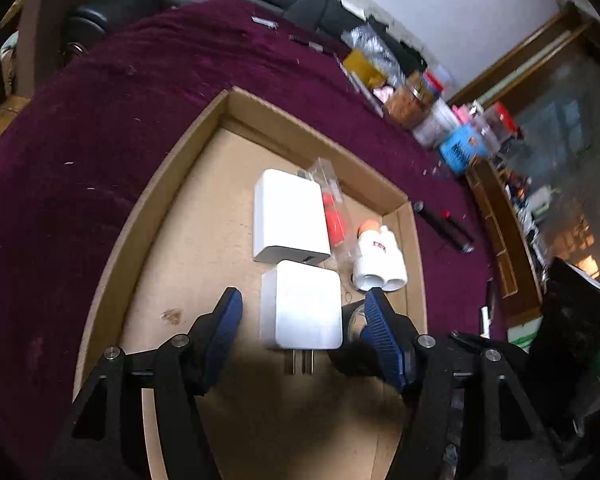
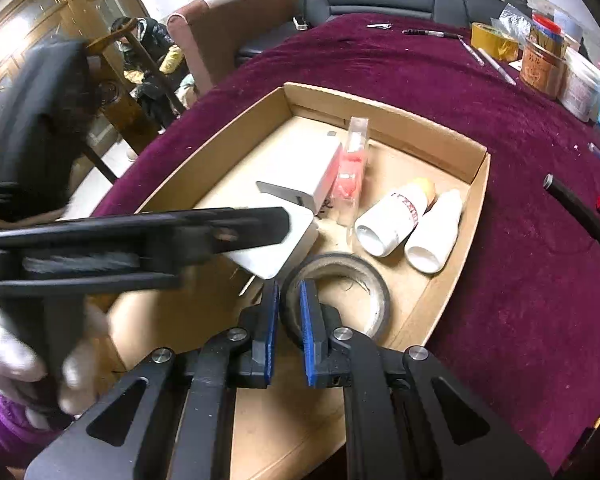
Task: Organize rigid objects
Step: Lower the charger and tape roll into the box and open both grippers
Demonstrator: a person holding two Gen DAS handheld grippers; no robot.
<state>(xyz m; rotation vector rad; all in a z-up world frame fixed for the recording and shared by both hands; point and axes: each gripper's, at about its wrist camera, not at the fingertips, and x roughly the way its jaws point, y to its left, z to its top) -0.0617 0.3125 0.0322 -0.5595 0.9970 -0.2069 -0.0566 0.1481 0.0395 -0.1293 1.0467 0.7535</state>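
Now my left gripper (image 1: 302, 322) has its fingers apart around the plug (image 1: 302, 306); my right gripper (image 2: 289, 332) pinches the tape roll (image 2: 336, 294), which may knock it.

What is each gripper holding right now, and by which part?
The right gripper pinches the dark tape roll by its near wall. The left gripper straddles the white square plug charger, pads clear, holding nothing.

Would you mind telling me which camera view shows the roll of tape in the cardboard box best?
The right wrist view: the roll of tape shows as nearly a full ring in the cardboard box, with the right tongs shut on its near wall. In the left wrist view only a dim sliver of it shows behind one pad of the left tongs.
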